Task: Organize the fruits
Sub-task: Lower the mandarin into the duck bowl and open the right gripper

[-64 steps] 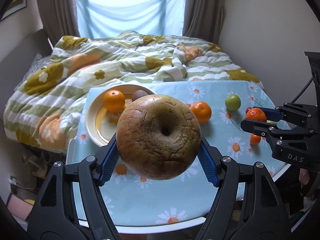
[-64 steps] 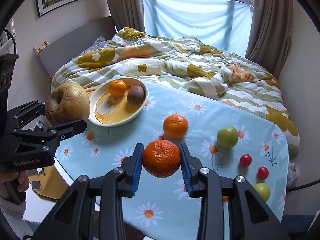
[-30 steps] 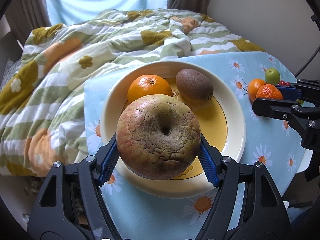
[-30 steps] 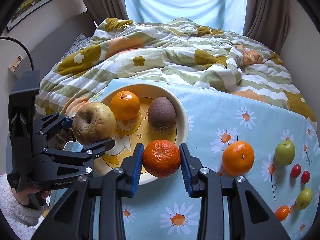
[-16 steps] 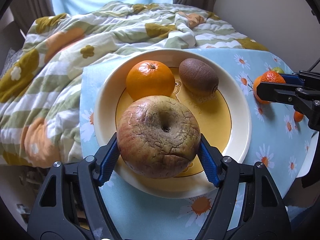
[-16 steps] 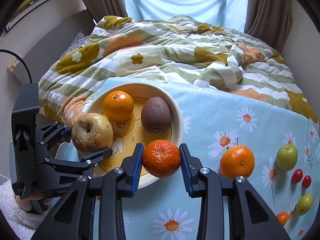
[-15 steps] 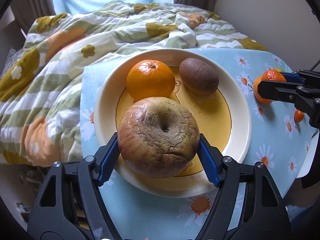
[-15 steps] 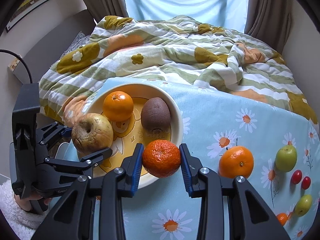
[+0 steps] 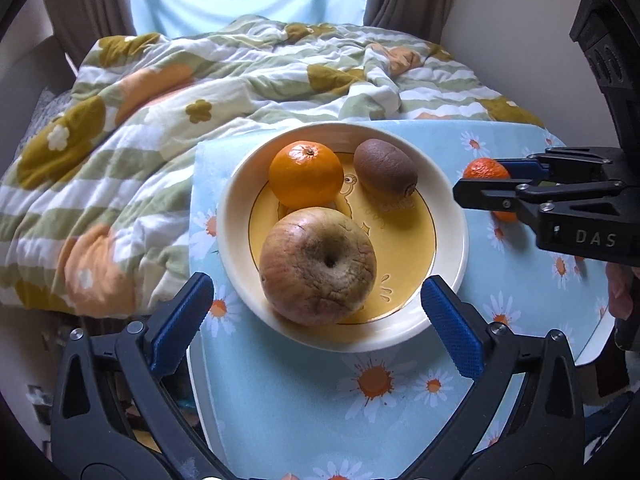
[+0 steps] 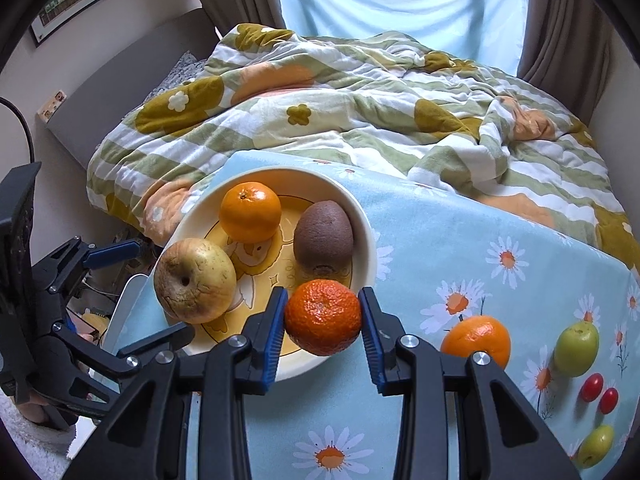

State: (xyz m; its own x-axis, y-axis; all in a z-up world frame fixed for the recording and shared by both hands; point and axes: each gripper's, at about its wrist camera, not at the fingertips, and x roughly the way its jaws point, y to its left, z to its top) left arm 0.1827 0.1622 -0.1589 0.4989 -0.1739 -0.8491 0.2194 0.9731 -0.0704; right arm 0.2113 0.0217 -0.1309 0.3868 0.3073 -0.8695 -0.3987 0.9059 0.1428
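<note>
Releasing done: my left gripper point(image 9: 316, 300) jaws, clamped on the wrinkled apple point(image 9: 318, 266) half a second ago, now stand apart; apple rests in the plate point(image 9: 448, 208). One fruit sorted. Right gripper point(image 10: 323, 322) holds the mandarin point(image 10: 323, 317) above the rim. Lettering: "DAS".

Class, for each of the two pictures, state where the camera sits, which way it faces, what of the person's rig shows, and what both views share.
Left wrist: on the left gripper, facing forward and down at the cream bowl; open jaws frame the wrinkled brown apple; the right gripper enters at the right.
Right wrist: on the right gripper, jaws shut on the bumpy orange mandarin, facing bowl and bed; the left gripper shows at the left.
Shared: bowl, apple, smooth orange, kiwi.
</note>
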